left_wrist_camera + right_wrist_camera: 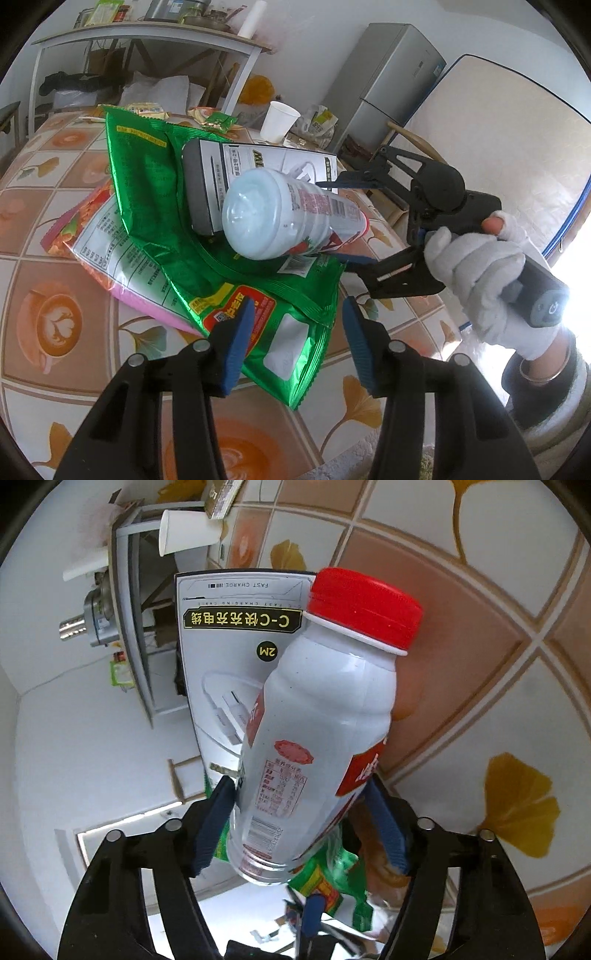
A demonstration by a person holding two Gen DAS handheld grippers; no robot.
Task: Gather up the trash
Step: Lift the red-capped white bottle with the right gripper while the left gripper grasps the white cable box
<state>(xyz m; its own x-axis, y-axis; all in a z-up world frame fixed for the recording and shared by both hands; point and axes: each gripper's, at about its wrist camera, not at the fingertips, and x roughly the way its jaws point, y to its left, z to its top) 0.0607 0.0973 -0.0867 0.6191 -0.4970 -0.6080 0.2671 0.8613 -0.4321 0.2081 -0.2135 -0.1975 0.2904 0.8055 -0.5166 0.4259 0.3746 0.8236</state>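
Pickup step: my right claw (299, 827) brackets the white bottle (280, 218) lying on the green bag (221, 258), pads not visibly pressing yet, my left claw (295, 347) gapes over that bag's near edge; next: squeeze, then lift.

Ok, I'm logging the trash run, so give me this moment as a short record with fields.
surface: table with a tile-pattern cover
bottle: white, red cap, on its side over the green bag, against the grey box
green bag: creased, overlapping a pink bag
paper cup: upright, far side
right gripper: pads either side of the bottle's base end; contact unclear
left gripper: open, over the green bag's near corner
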